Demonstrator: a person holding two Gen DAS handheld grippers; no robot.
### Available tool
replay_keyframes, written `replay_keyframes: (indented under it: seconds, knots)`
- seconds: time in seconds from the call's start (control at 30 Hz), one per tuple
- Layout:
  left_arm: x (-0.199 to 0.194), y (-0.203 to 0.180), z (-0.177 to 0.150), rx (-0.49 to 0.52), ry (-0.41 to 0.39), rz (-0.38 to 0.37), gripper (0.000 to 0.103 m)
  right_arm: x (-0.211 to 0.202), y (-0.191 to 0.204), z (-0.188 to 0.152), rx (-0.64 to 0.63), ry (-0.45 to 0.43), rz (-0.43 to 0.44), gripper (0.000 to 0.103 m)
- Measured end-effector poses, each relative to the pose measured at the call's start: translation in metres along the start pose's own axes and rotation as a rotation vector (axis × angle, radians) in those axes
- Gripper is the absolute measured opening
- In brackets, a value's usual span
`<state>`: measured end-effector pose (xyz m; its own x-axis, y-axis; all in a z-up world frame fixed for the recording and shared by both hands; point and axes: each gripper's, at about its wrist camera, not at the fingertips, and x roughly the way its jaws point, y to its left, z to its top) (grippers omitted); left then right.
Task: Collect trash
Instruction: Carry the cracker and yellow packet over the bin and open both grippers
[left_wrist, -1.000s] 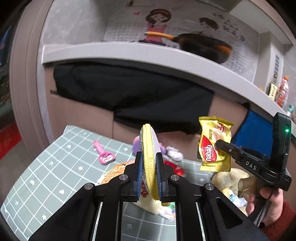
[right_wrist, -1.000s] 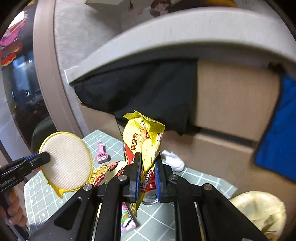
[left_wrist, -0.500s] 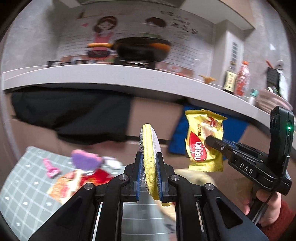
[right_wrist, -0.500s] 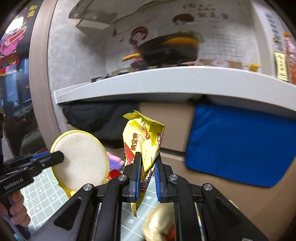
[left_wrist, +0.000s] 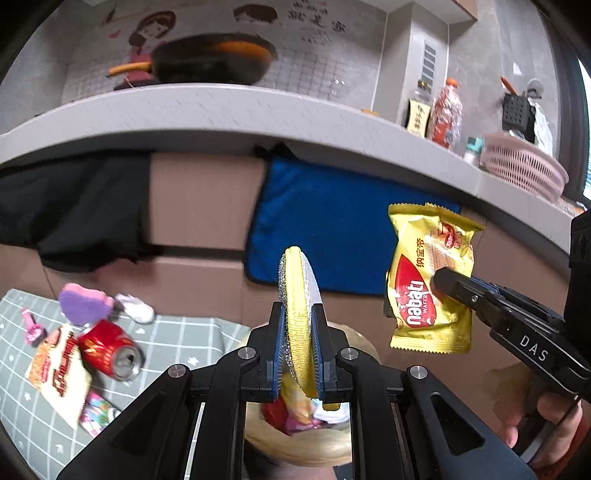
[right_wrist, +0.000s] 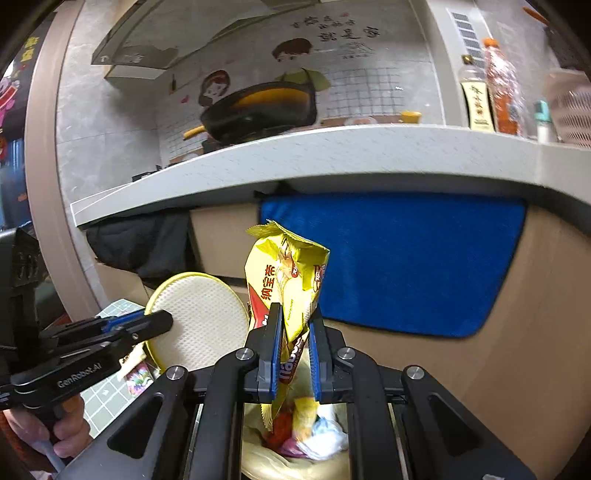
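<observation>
My left gripper (left_wrist: 298, 325) is shut on a round yellow scouring pad (left_wrist: 297, 291), held edge-on and upright; the right wrist view shows its flat white face (right_wrist: 201, 321). My right gripper (right_wrist: 295, 325) is shut on a yellow Nabati wafer wrapper (right_wrist: 286, 273), also seen in the left wrist view as the yellow wrapper (left_wrist: 428, 280). Both hang above a tan bin (left_wrist: 295, 448) that holds crumpled wrappers (right_wrist: 314, 432). On the green grid mat (left_wrist: 184, 343) lie a red can (left_wrist: 109, 350), a noodle packet (left_wrist: 59, 373) and a purple sponge (left_wrist: 83, 304).
A grey counter (left_wrist: 258, 114) runs across above, with a black pan (left_wrist: 210, 61), bottles (left_wrist: 445, 110) and a pink basket (left_wrist: 521, 164) on it. A blue cloth (left_wrist: 332, 229) and a black cloth (left_wrist: 70, 210) hang over cardboard (left_wrist: 199, 206) below the counter.
Both grippers have swung right with their loads, away from the mat. The bin now sits under the fingers, and the blue cloth has come to the middle of both views.
</observation>
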<state>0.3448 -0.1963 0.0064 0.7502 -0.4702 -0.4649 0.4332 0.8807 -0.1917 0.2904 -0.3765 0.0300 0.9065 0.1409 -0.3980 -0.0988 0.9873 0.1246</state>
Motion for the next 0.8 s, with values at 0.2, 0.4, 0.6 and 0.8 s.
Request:
replay_keyframes:
  seconds: [0.2, 0.4, 0.6, 0.8]
  knots:
    - [0.022, -0.008, -0.01, -0.008, 0.045, -0.009, 0.014, 0.006, -0.017, -0.015, 0.029, 0.027, -0.006, 0.012]
    - [0.049, 0.001, -0.024, -0.032, 0.114, -0.006, 0.014, 0.026, -0.027, -0.033, 0.047, 0.075, -0.002, 0.012]
    - [0.098, 0.019, -0.047, -0.102, 0.293, -0.041, 0.014, 0.067, -0.036, -0.06, 0.08, 0.187, 0.019, 0.012]
    - [0.15, 0.033, -0.067, -0.171, 0.469, -0.055, 0.014, 0.119, -0.046, -0.09, 0.105, 0.346, 0.023, 0.013]
